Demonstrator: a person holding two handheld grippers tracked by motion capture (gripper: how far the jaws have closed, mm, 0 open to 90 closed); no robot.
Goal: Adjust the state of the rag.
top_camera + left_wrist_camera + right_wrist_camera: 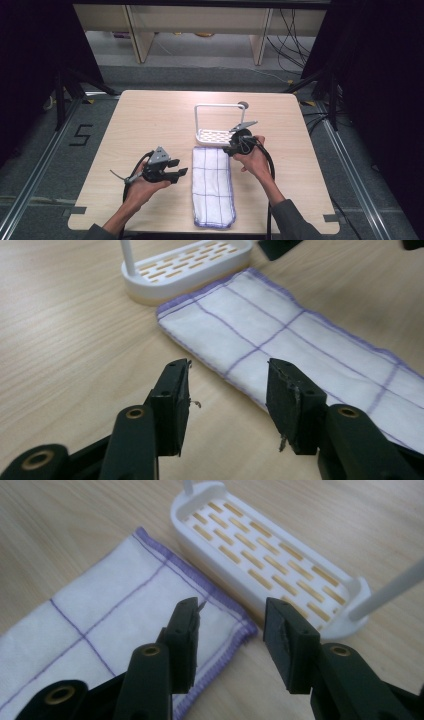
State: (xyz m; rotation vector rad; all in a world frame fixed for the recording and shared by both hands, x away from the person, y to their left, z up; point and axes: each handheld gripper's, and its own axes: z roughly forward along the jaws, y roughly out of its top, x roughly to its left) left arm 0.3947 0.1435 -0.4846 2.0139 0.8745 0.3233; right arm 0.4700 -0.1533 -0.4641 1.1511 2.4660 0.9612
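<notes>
While the folded white cloth with purple grid lines (213,185) lies flat on the pale wooden table (145,120), its far end just beside the white slotted plastic rack (216,134), the left gripper (176,172) and right gripper (233,148) flank it, jaws spread, pinching nothing.

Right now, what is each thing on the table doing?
Cloth: folded into a long strip, lying flat, not held.
White rack: upright, empty, at the cloth's far end.
Left hand-held gripper: open, holding nothing.
Right hand-held gripper: open, holding nothing.
</notes>
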